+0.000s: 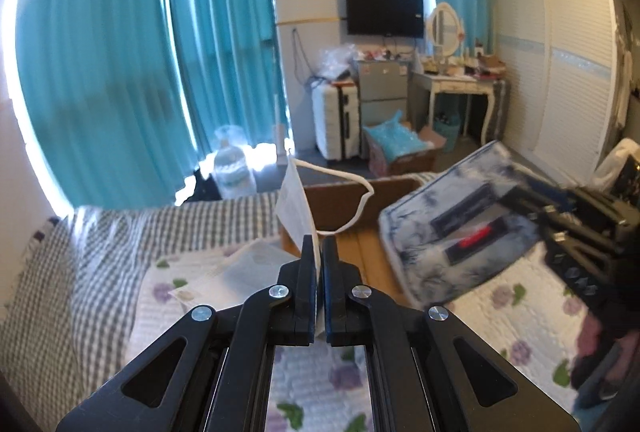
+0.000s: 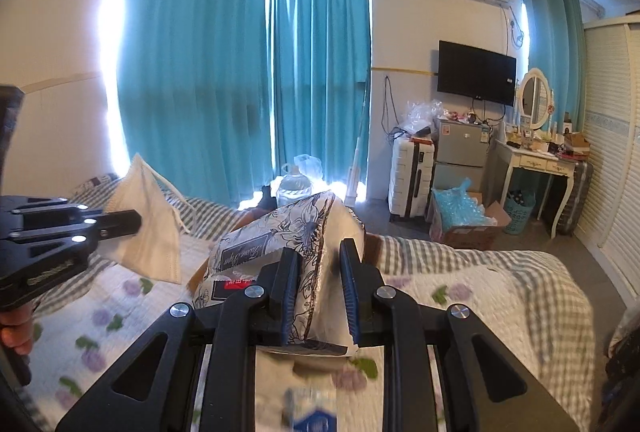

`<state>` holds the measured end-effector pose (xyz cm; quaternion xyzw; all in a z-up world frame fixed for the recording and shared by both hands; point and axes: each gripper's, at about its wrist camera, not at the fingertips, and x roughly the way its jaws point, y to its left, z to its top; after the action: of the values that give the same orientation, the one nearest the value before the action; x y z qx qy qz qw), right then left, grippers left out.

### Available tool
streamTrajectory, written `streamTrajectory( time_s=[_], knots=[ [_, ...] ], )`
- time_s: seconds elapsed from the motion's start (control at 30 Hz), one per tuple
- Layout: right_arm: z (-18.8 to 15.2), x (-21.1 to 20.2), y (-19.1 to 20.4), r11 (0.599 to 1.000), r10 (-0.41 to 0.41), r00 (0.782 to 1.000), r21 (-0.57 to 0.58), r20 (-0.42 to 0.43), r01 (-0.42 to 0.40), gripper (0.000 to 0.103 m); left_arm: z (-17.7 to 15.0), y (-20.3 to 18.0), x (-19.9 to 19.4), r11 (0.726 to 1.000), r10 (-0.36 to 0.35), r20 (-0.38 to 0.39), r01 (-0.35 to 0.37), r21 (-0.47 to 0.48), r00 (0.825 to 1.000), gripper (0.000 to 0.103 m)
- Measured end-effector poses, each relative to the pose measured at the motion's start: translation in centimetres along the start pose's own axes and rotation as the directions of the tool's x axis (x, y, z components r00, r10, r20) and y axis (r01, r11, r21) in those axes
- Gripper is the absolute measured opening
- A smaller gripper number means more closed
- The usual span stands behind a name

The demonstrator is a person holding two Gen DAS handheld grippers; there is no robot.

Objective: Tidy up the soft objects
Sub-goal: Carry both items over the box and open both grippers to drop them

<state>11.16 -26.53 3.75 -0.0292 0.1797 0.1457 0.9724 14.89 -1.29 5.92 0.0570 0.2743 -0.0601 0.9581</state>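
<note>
My left gripper (image 1: 319, 248) is shut on a white face mask (image 1: 294, 205), held edge-on above the bed with its ear loop (image 1: 348, 187) hanging to the right. In the right wrist view the mask (image 2: 148, 224) shows at the left in that gripper (image 2: 138, 223). My right gripper (image 2: 320, 264) is shut on a soft tissue pack (image 2: 288, 244) with a black floral print. In the left wrist view the pack (image 1: 456, 224) is blurred, held over an open cardboard box (image 1: 360, 232) on the bed.
The bed has a floral quilt (image 1: 532, 304) over a grey checked sheet (image 1: 80, 272). A clear plastic wrapper (image 1: 244, 268) lies left of the box. Beyond the bed are a water jug (image 2: 294, 187), suitcase (image 2: 412, 179), small fridge (image 2: 460, 147), dressing table (image 2: 536, 159) and wardrobe (image 2: 616, 151).
</note>
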Motion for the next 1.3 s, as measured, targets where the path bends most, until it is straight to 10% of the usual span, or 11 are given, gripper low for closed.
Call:
streamTrajectory(
  time_s=[0.43,0.63,1.3],
  knots=[
    [-6.1,17.5,-2.2,0.982,0.087,0.968,0.186,-0.237,-0.043,0.031,-0.4,-2.2,9.6,0.998,-0.035,-0.084,0.039,0.047,0.996,0.001],
    [-5.0,16.0,-5.1,0.979,0.031,0.985,0.204,-0.172,0.005,0.077,0.1,-2.9,11.8,0.997,-0.069,-0.076,0.071,0.020,0.995,0.002],
    [-0.9,4.1,-4.6,0.989,-0.067,0.997,0.128,-0.047,0.073,0.094,-0.4,-4.1,9.6,0.995,0.080,-0.187,-0.066,0.080,0.979,0.010]
  ],
)
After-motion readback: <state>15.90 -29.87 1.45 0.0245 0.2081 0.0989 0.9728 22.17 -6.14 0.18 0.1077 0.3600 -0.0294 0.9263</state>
